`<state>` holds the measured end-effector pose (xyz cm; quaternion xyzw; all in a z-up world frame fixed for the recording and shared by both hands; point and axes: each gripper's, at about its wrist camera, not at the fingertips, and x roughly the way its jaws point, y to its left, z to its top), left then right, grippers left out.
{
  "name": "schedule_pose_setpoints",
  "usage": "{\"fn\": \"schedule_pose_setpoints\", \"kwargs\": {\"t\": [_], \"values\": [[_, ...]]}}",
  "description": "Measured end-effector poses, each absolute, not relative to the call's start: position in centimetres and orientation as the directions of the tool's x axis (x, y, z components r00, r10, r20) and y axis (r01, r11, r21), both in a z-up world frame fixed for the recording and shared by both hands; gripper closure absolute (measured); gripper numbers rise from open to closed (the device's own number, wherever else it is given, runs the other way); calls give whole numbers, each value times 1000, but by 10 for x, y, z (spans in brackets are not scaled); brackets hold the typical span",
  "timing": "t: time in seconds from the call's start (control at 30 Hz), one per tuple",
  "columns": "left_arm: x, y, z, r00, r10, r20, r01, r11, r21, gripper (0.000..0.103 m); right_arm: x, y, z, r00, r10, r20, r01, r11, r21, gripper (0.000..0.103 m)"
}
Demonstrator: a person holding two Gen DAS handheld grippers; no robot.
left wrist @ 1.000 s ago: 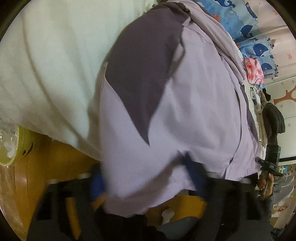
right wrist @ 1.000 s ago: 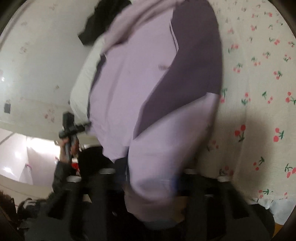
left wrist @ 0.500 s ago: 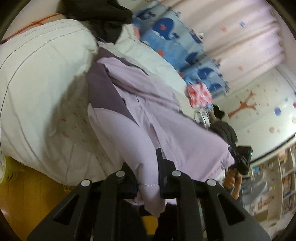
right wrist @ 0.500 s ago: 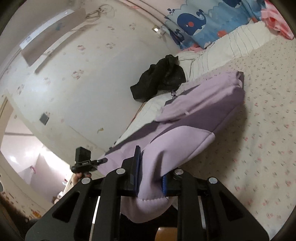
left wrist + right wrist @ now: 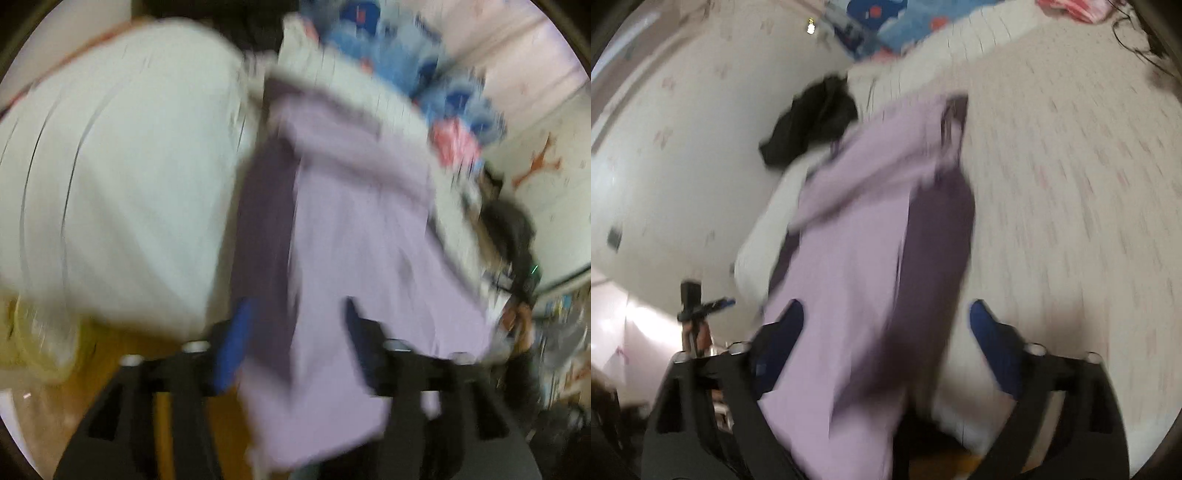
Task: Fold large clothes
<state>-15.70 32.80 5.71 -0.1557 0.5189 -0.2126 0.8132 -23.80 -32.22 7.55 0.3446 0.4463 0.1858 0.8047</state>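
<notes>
A large lilac garment with dark purple panels [image 5: 354,229] lies on the bed and hangs over its near edge. Both views are motion-blurred. In the left wrist view my left gripper [image 5: 295,339] is open, its blue-padded fingers [image 5: 236,339] spread wide, with the garment's hem draped between them. In the right wrist view the same garment [image 5: 864,251] runs away from me, and my right gripper [image 5: 886,332] is open, fingers [image 5: 990,336] wide apart around the hem. The left gripper also shows small at the left of the right wrist view [image 5: 701,306].
The bed has a white quilt [image 5: 122,192] and a cherry-print sheet [image 5: 1071,184]. A black garment [image 5: 812,122] lies at the head of the bed by the wall. A blue whale-print curtain [image 5: 406,62], a pink item [image 5: 454,140], wooden floor [image 5: 110,369].
Half a second ago both grippers were shut on the garment's hem; now both have opened wide and the hem lies loose between the fingers. Both cameras are moving fast.
</notes>
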Motion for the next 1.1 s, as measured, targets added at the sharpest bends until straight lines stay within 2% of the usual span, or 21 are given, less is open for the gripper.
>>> {"fn": "schedule_pose_setpoints", "kwargs": {"t": [0.03,0.13,0.27,0.43,0.57,0.63,0.73,0.77,0.8,0.83,0.87,0.9,0.97,1.1], "values": [[-128,325,60,422,-501,-756,164,862,-480,26,-203,-325,69,539,623,-568,18,665,747,14],[-49,306,42,440,-523,-730,135,842,-522,26,-128,-325,44,540,610,-579,56,661,749,14],[42,275,2,444,-509,-738,74,841,-536,26,-43,-331,-5,539,603,-587,138,625,769,14],[93,266,-36,465,-527,-711,0,804,-595,26,5,-326,-40,511,596,-620,173,635,753,14],[124,256,-59,444,-586,-678,-33,746,-665,26,23,-317,-66,478,634,-608,182,605,775,14],[132,248,-60,446,-588,-675,-16,748,-663,25,31,-316,-74,484,654,-582,174,579,796,13],[149,232,-74,393,-547,-739,-30,796,-605,10,45,-311,-83,495,669,-554,162,556,815,12],[153,224,-84,338,-575,-745,-34,783,-621,11,49,-306,-82,496,670,-552,137,568,812,15],[155,215,-86,310,-572,-759,-18,795,-606,11,48,-303,-78,504,671,-544,108,576,810,32],[154,208,-82,316,-549,-774,17,819,-573,19,46,-301,-76,517,670,-533,90,577,812,53],[151,201,-77,320,-532,-784,54,836,-546,30,44,-301,-71,546,668,-506,61,570,819,59],[147,196,-70,327,-521,-788,77,846,-528,36,41,-300,-64,571,664,-482,34,568,822,67],[138,196,-54,349,-534,-770,90,837,-540,54,32,-296,-44,613,654,-444,-19,573,819,70],[109,194,-6,411,-585,-699,137,798,-587,65,14,-286,3,660,674,-331,-135,540,830,73]]}}
